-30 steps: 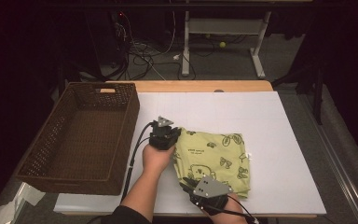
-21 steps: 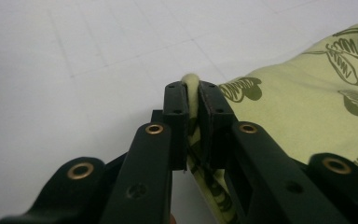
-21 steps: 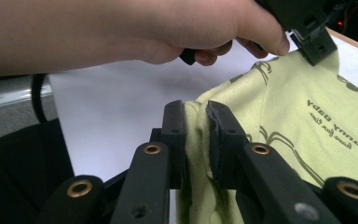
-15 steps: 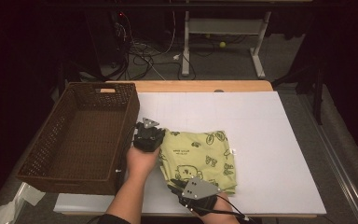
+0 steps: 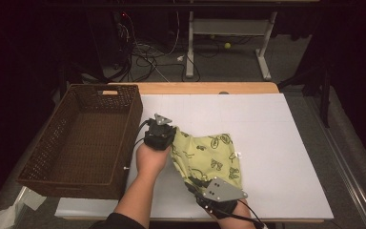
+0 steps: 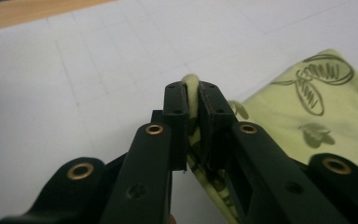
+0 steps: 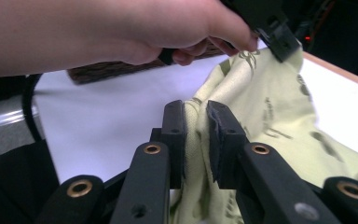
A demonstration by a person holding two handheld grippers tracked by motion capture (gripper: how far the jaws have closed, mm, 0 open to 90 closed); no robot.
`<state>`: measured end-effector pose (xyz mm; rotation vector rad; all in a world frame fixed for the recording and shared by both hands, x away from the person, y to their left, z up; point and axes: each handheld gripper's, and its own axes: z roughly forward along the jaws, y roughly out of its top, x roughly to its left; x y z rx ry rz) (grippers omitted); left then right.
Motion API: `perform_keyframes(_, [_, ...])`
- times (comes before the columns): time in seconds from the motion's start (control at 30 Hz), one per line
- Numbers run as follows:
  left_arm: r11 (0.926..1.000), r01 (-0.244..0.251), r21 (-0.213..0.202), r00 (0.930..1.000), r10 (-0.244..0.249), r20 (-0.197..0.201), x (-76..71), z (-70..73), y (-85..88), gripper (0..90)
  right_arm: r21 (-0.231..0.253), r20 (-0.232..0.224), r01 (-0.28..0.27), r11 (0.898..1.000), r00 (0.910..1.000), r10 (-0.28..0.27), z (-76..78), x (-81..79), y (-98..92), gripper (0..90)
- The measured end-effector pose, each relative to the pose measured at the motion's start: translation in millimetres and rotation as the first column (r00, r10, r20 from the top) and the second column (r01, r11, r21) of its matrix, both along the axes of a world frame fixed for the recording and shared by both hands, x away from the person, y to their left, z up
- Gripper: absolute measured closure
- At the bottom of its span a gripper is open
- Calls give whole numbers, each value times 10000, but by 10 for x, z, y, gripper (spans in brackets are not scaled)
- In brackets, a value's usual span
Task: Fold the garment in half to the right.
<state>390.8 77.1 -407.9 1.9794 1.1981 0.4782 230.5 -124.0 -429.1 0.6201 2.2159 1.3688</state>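
A folded yellow-green cloth (image 5: 208,155) printed with dark line drawings lies on the white counter (image 5: 276,143), just right of its middle toward 6 o'clock in the high view, and both claws are clenched on it. The left claw (image 5: 167,140), at about 10 o'clock of the cloth, pinches the cloth's far left corner; in the left gripper view the left claw (image 6: 193,99) has its 2 black jaws pressed together with a thin fold of the cloth (image 6: 317,107) between them, the rest spreading away toward 3 o'clock. The right claw (image 5: 193,183), at about 7 o'clock of the cloth, grips the near left edge; in the right gripper view the right claw (image 7: 196,122) has a bunched fold of the cloth (image 7: 256,98) squeezed between its jaws, and the person's left hand (image 7: 135,28) crosses the top at 11 o'clock. A brown wicker basket (image 5: 47,157) stands at 9 o'clock, just beside the left hand.
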Motion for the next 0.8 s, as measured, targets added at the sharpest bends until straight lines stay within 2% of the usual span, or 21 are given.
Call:
perform_keyframes(0.23, [9983, 583, -38, 9983, -583, 66, 70, 46, -246, 795, 169, 19, 861, 9961, 9963, -861, 25, -45, -245, 791])
perform_keyframes(0.5, [9940, 1059, -268, 9943, -1055, 152, 123, 34, -456, 795, 66, -29, 1709, 9853, 9853, -1709, 14, -89, -464, 795])
perform_keyframes(0.8, [9860, 1463, -799, 9891, -1447, 262, 202, -93, -622, 796, -108, -212, 2354, 9718, 9716, -2356, -25, -98, -676, 833])
